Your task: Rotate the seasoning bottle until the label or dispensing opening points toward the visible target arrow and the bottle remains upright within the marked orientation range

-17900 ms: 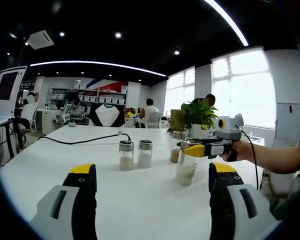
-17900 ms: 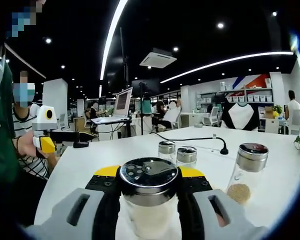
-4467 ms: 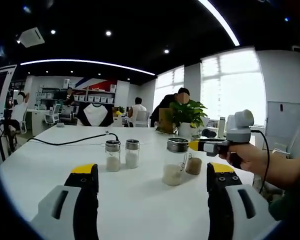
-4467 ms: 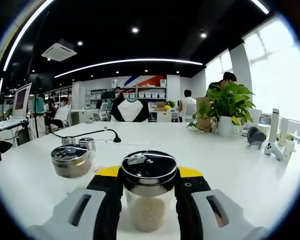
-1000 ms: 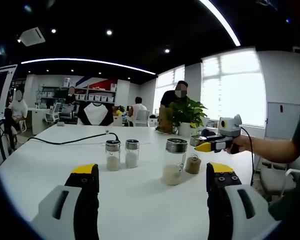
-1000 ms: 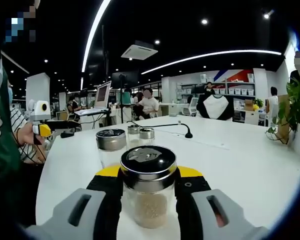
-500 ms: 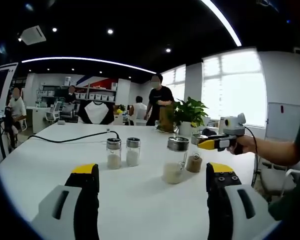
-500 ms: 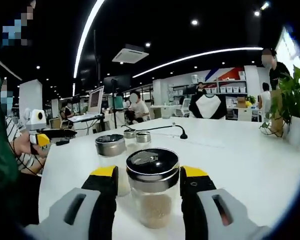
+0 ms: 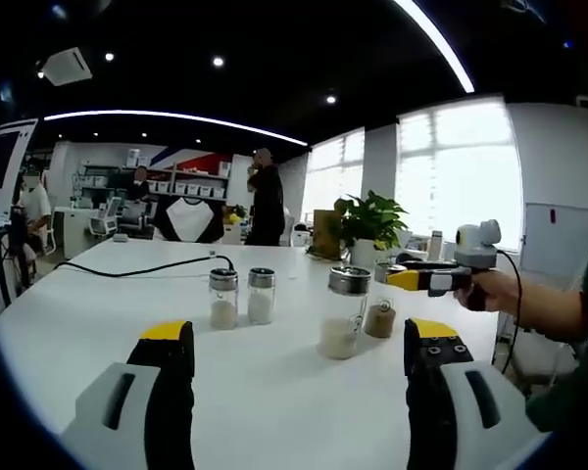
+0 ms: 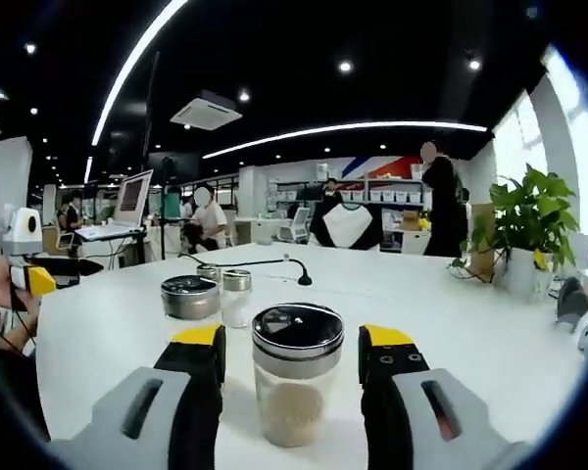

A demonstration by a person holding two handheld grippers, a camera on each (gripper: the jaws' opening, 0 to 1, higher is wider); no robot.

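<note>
Jaws of your right gripper (image 10: pixel 290 367) stand wide, flanking an upright glass seasoning bottle (image 10: pixel 295 387) on the white tabletop (image 10: pixel 490 357): perforated metal lid, tan granules.

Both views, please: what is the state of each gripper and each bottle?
Right gripper: open, jaws beside the bottle, apart from it.
Left gripper: open, holding nothing.
Bottle: upright on the table, lid on.
Tall bottle: upright, lid on.
Small bottles: upright, side by side.
</note>
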